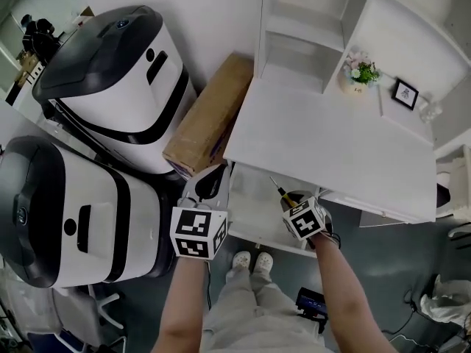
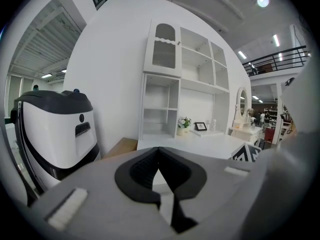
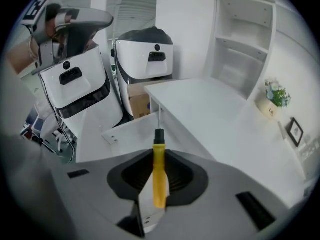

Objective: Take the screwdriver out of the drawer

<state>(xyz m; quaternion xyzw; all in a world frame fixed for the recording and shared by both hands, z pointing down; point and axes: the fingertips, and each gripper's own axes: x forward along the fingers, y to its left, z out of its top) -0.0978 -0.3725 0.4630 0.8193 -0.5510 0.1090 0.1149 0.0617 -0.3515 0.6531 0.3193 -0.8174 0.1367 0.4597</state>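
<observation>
The screwdriver (image 3: 159,176) has a yellow handle, a black collar and a thin metal shaft that points away from me. My right gripper (image 3: 159,156) is shut on its handle. In the head view the screwdriver (image 1: 282,193) sticks up out of the right gripper (image 1: 291,201), above the open white drawer (image 1: 252,201) under the desk's front edge. My left gripper (image 1: 208,184) hovers by the drawer's left end. In its own view the left gripper (image 2: 159,151) has its black pads meeting at the tip with nothing between them.
The white desk (image 1: 331,145) carries a flower pot (image 1: 359,72) and a small picture frame (image 1: 405,93), with a white shelf unit (image 1: 309,28) behind. A cardboard box (image 1: 210,116) and two large white-and-black machines (image 1: 110,72) stand to the left.
</observation>
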